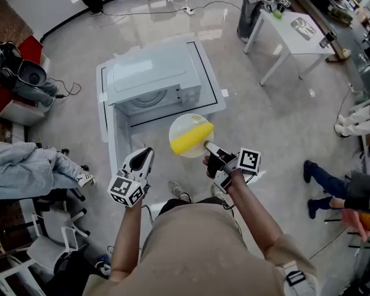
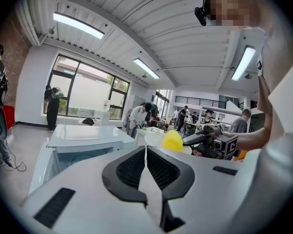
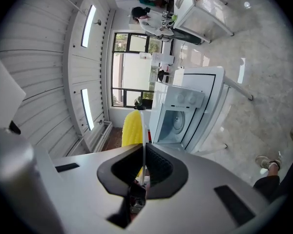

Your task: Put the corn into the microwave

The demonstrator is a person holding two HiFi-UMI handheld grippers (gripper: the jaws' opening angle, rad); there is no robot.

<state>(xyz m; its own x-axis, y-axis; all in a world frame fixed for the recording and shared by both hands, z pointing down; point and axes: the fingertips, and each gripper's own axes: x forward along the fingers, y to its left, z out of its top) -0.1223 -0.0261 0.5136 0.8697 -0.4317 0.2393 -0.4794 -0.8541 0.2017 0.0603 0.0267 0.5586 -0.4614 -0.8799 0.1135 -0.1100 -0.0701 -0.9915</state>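
My right gripper [image 1: 206, 145] pinches only the rim of the round white plate [image 1: 184, 124], my left gripper [image 1: 145, 152] closed and empty; any tilt could roll the yellow corn cob [image 1: 191, 142] off before the far white microwave [image 1: 153, 84].

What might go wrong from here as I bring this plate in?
The right hand-held gripper pinches only the rim of the clear round plate, so it may sag and the yellow corn cob roll off. The plate could also clip the white microwave opening. The left hand-held gripper is shut and empty, giving no support.
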